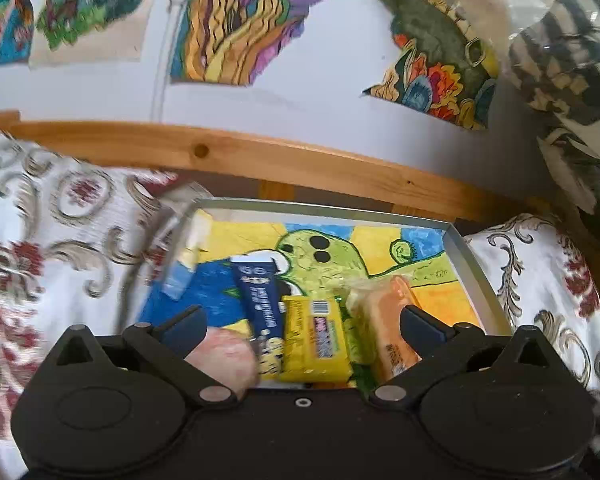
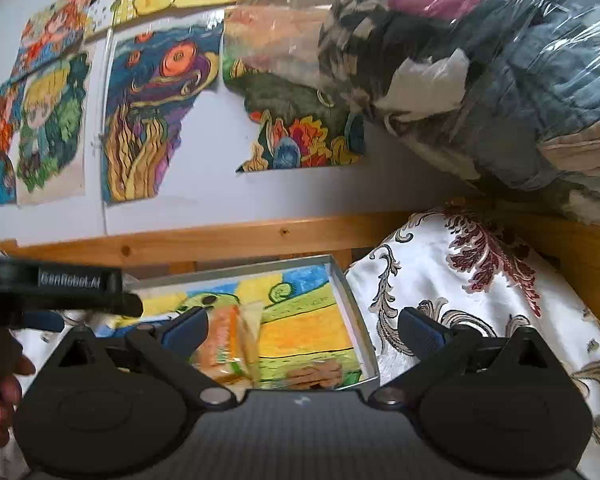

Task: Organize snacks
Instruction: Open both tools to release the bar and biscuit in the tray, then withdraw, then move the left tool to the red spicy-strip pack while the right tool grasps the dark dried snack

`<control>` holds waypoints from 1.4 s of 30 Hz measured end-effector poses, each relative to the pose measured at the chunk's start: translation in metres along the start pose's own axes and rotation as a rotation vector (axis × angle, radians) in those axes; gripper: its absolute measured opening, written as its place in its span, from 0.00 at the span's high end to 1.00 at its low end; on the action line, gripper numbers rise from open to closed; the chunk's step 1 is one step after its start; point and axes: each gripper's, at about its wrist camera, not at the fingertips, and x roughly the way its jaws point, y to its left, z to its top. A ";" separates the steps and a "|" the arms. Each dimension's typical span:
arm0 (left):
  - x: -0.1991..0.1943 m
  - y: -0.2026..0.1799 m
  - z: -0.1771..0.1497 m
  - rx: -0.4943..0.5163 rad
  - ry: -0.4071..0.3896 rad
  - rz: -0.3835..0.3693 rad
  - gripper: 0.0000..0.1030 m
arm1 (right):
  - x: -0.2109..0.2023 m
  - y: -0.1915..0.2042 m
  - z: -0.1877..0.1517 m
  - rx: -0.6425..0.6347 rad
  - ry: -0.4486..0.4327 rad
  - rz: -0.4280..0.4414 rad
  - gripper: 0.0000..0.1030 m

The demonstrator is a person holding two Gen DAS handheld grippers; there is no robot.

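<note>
Snacks lie in one shallow tray (image 1: 474,276) on the bed: one navy packet (image 1: 260,300), one yellow bar (image 1: 316,340), one orange-wrapped pack (image 1: 388,328). My left tool (image 1: 300,322) and right tool (image 2: 300,326) both gape wide, holding nothing.

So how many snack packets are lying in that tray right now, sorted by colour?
Dark blue packet: 1
Yellow packet: 1
Orange packet: 1
Pink, blurred, kind unclear: 1
Total: 4 in the tray
</note>
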 end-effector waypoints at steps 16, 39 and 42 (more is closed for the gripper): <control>-0.121 0.052 -0.032 -0.018 -0.057 0.042 0.01 | -0.103 0.022 0.012 -0.006 -0.022 -0.023 0.00; -0.195 0.109 -0.121 0.055 0.058 0.104 0.01 | -0.167 0.059 -0.064 -0.200 0.232 0.043 0.00; -0.191 0.108 -0.127 0.075 0.081 0.099 0.01 | -0.162 0.062 -0.071 -0.221 0.275 0.028 0.00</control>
